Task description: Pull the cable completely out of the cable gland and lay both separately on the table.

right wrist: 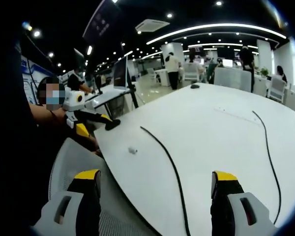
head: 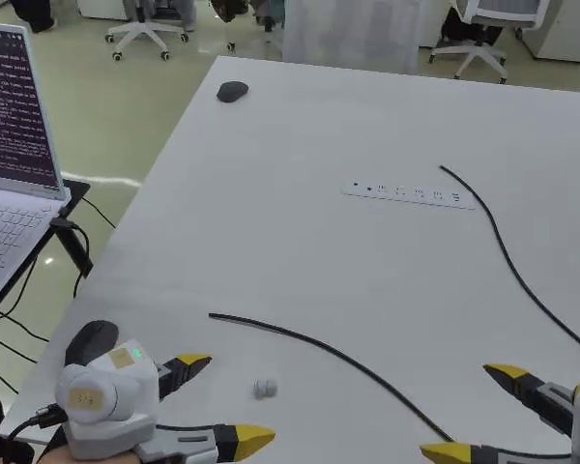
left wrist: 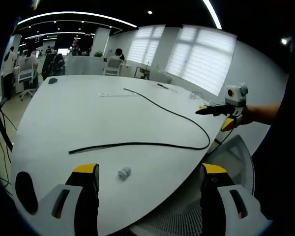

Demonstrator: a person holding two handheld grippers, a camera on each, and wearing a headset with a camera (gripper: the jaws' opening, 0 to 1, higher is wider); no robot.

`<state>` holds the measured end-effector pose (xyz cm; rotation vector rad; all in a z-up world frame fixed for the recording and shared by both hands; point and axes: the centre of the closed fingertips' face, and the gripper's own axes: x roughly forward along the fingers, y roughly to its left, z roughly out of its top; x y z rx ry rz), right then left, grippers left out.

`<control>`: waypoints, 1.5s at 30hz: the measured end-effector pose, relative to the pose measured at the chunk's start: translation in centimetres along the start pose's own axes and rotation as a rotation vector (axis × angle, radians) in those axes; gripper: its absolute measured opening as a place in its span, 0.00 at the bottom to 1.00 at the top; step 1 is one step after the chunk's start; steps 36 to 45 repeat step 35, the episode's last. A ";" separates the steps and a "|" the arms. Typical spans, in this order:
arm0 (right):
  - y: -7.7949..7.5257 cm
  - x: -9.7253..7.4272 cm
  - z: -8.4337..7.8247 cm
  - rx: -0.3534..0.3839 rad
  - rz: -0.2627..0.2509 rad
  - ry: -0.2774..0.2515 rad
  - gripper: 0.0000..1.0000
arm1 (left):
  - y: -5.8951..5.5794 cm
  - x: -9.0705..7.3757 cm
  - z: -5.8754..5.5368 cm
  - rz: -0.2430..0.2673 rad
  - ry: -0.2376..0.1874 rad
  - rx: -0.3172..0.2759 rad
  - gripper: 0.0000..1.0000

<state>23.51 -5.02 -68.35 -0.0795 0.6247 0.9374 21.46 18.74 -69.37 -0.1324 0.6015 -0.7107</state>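
Note:
A small pale cable gland lies by itself on the white table, a short way in front of a black cable that runs in a long curve across the top. One cable end rests near the gland, apart from it. My left gripper hovers open at the near edge just left of the gland, nothing between its jaws. My right gripper is open too, at the near right, over the cable's run. From there the gland lies far left, and the left gripper behind it.
A white power strip lies mid-table. A dark mouse sits at the far left corner and another dark mouse near my left gripper. An open laptop stands off the table's left side. Office chairs stand beyond.

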 end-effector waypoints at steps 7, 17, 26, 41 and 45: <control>0.1 -0.7 -2.2 0.022 -0.013 0.050 0.99 | -0.2 -0.5 -0.8 -0.009 0.032 -0.014 0.91; 1.1 -0.3 -3.5 0.041 0.026 0.117 0.99 | 0.2 -0.8 -0.8 -0.006 0.025 -0.025 0.96; 1.5 -0.6 -4.5 0.051 0.016 0.143 0.99 | -0.1 -0.9 -1.0 -0.018 0.027 -0.048 0.99; 1.6 -0.4 -4.9 0.036 0.011 0.169 0.99 | -0.7 -0.6 -1.2 -0.034 0.039 -0.045 0.99; 1.6 -0.4 -4.9 0.036 0.011 0.169 0.99 | -0.7 -0.6 -1.2 -0.034 0.039 -0.045 0.99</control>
